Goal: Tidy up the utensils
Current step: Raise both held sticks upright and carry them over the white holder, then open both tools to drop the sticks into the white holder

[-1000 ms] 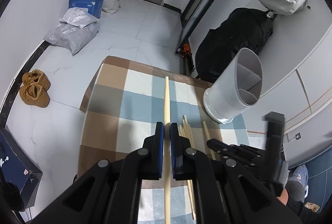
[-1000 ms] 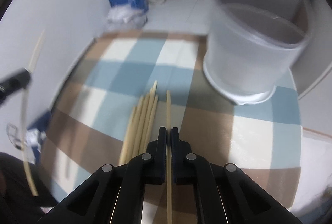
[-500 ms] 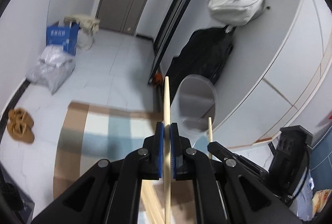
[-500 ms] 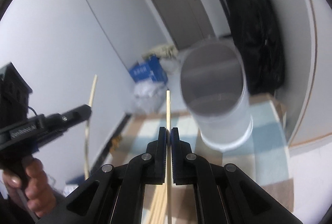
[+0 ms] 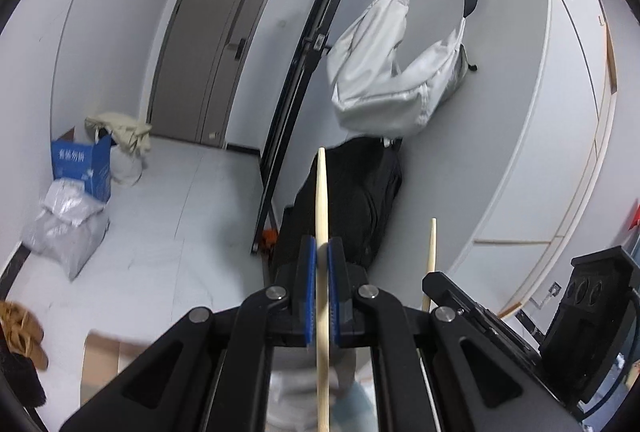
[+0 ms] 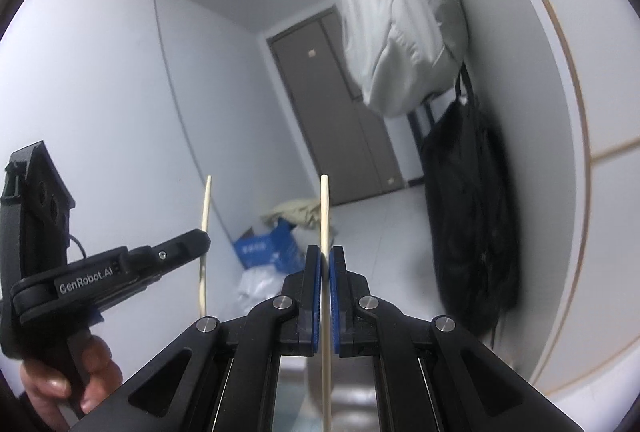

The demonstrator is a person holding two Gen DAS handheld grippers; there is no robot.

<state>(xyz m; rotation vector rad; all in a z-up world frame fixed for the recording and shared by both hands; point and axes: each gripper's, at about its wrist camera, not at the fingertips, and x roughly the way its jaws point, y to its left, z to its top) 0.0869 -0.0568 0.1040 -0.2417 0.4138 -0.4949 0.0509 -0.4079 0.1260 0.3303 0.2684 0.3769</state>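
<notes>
Your left gripper is pinching a wooden chopstick between its blue pads, the stick pointing up toward the hanging white bag and the black bag below it. Your right gripper likewise has its blue pads pressed onto a second chopstick, held upright. Each tool shows in the other's view, side by side and apart. A blurred pale shape beneath your left gripper may be the utensil holder; its position on the table is unclear.
</notes>
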